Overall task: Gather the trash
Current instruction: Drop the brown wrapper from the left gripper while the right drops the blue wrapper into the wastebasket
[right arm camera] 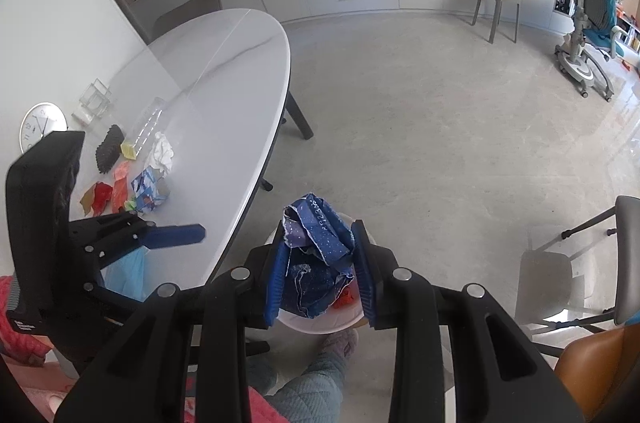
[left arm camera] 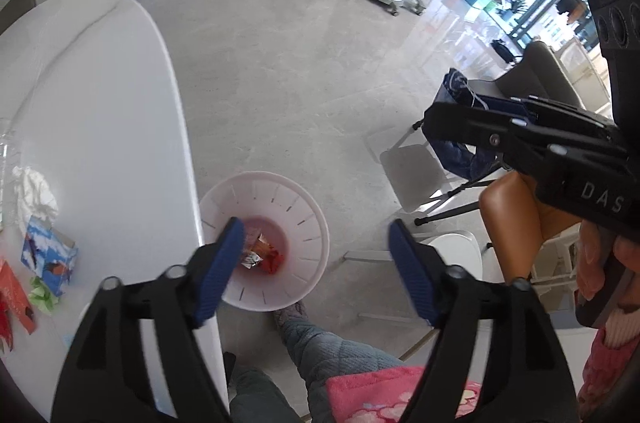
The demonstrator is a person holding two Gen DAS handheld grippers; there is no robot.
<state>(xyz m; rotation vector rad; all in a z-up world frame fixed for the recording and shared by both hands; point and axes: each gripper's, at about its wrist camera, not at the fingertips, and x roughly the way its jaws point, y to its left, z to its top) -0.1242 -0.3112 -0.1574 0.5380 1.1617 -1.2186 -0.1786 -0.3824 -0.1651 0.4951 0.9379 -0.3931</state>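
A white waste bin [left arm camera: 308, 223] stands on the floor by the table edge, with orange and red wrappers [left arm camera: 262, 255] inside. My left gripper [left arm camera: 316, 271] is open and empty above the bin. My right gripper [right arm camera: 320, 271] is shut on a crumpled dark blue wrapper [right arm camera: 316, 247], held over the bin [right arm camera: 320, 325]; it also shows in the left wrist view [left arm camera: 460, 95]. More trash lies on the white table [right arm camera: 224, 71]: a white tissue [right arm camera: 162, 151], a blue carton [right arm camera: 148, 189], red and orange wrappers [right arm camera: 104, 195], green paper [left arm camera: 42, 297].
A clock [right arm camera: 40, 127], clear glass containers [right arm camera: 96, 99] and a dark ridged object [right arm camera: 109, 147] sit on the table. A folding chair [left arm camera: 416, 175], a brown chair [left arm camera: 516, 219], a grey stool [right arm camera: 496, 9] and a rolling chair [right arm camera: 588, 39] stand on the floor. My leg [left arm camera: 316, 343] is below the bin.
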